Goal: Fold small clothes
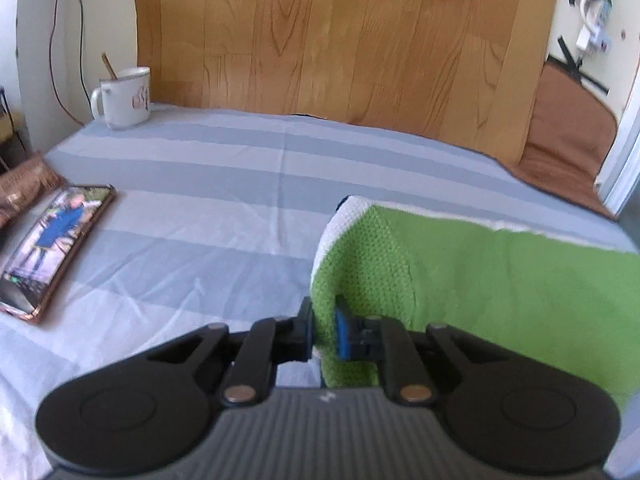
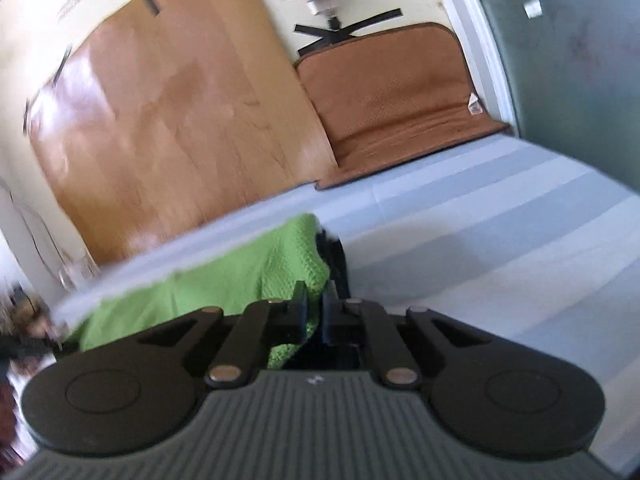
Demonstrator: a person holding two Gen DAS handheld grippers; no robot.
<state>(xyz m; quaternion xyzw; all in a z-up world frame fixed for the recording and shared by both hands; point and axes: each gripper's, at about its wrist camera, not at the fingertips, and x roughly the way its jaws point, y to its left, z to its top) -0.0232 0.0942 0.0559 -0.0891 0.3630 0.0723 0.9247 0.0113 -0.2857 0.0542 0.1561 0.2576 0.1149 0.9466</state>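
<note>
Left gripper point(image 1: 323, 330): angled downward, jaws drawn nearly together, blue pads point(image 1: 343, 334) pinching a fold of green cloth point(image 1: 480, 276) between them. Right gripper point(image 2: 316, 314): pitched less steeply and rolled to one side, jaws likewise nearly closed, clamped on the opposite end of the same cloth. No hand or sleeve is visible in either view.

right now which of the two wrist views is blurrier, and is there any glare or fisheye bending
The right wrist view is blurrier: the green cloth edge smears and glare washes the wood-grain panel. The left wrist view is sharper, with the mug and phone readable, though the striped sheet bows with the fisheye and the corners go dark.
</note>
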